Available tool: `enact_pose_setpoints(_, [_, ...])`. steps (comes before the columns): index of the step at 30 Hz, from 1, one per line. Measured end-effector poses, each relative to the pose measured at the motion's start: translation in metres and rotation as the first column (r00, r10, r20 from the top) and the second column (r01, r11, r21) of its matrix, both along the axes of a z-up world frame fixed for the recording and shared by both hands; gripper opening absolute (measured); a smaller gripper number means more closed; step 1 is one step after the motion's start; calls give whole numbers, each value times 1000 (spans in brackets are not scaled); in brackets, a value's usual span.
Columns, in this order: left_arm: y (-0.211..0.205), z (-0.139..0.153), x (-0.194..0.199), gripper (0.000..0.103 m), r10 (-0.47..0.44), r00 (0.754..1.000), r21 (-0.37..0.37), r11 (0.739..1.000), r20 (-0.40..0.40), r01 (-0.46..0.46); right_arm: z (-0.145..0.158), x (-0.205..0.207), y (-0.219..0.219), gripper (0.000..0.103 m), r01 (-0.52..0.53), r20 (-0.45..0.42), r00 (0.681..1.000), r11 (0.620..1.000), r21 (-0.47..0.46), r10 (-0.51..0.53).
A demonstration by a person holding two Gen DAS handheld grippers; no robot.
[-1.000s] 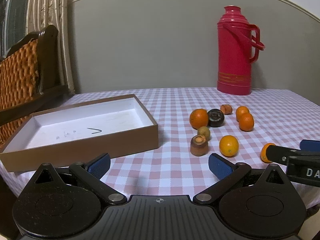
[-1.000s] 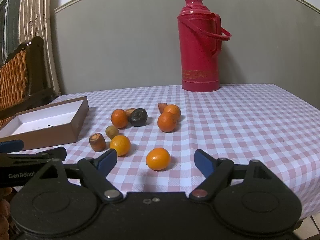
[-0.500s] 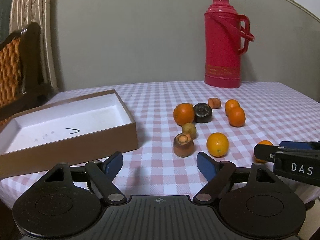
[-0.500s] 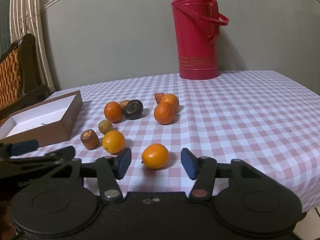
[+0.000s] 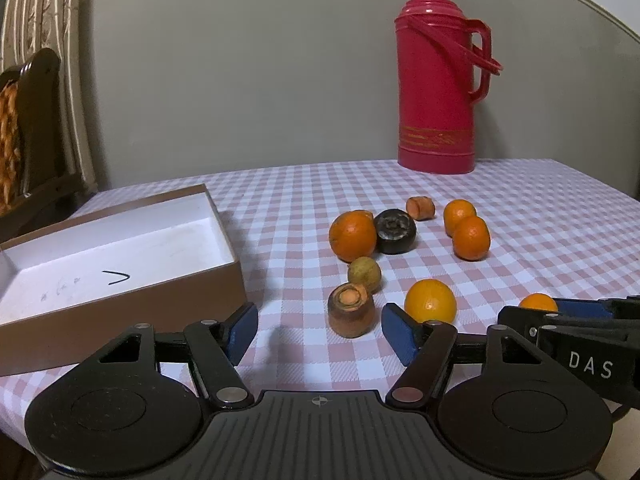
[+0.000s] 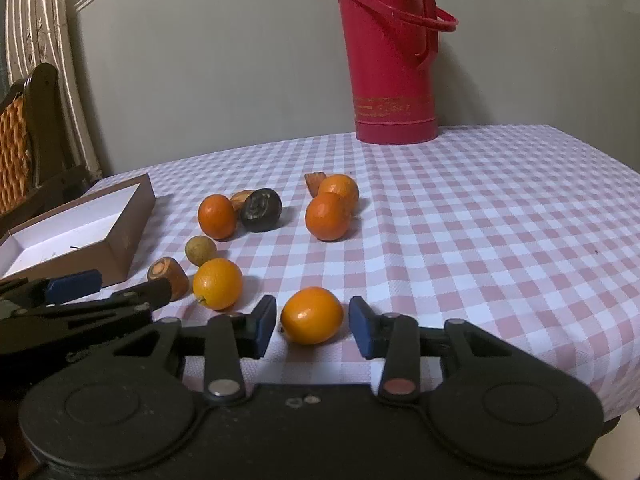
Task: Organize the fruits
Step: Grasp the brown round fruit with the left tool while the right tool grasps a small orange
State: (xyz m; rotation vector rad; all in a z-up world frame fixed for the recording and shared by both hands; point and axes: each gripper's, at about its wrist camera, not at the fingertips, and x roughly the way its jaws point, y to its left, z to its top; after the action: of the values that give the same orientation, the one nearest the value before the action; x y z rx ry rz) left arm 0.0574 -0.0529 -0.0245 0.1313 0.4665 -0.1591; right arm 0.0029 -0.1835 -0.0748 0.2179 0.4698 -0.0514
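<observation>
Several oranges lie loose on the checked tablecloth with a dark round fruit (image 5: 395, 230), a small olive-brown fruit (image 5: 364, 274) and two carrot stubs. My left gripper (image 5: 318, 334) is closing, and the near carrot stub (image 5: 351, 310) stands just ahead of its pads, untouched. My right gripper (image 6: 313, 328) is also closing, its blue pads flanking the nearest orange (image 6: 312, 315) with a thin gap on each side. That orange (image 5: 538, 303) peeks over the right gripper's fingers (image 5: 576, 308) in the left wrist view. The open brown box (image 5: 160, 308) sits at the left with nothing in it.
A tall red thermos (image 5: 438, 80) stands at the back of the table by the grey wall. A wooden chair with a woven back (image 5: 24, 120) is at the far left. Two oranges (image 6: 328, 216) sit together mid-table. The table's right edge (image 6: 624, 360) drops off nearby.
Both grippers have moved forward toward the fruit and their jaws have narrowed. The right gripper's pads now sit on either side of the nearest orange.
</observation>
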Motion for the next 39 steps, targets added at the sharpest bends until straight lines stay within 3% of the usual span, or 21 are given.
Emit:
enact_pose_setpoints(3, [-3,-2,4,64,-6,1000,2,1000,-8,6,0,1,-1,30,6,2,1000,1000,3,-6])
enact_pose_setpoints(6, [-6,-6,10,52,-11,1000,-4,1000,-27,11,-1,2,-1,26,6,3,1000,1000,-1,-6])
enact_pose_setpoints(17, [-14,-10,18,51,-10,1000,-17,1000,-27,9,-2,7,1,24,3,8,1000,1000,-15,-3])
enact_pose_setpoints(26, [-15,-11,17,29,-21,1000,-41,999,-21,20,-2,19,-3,25,21,9,1000,1000,-1,-21])
enact_pose_setpoints(39, [-7,-9,8,29,-1,1000,-79,997,-16,0,-1,14,-7,25,21,18,1000,999,31,-22])
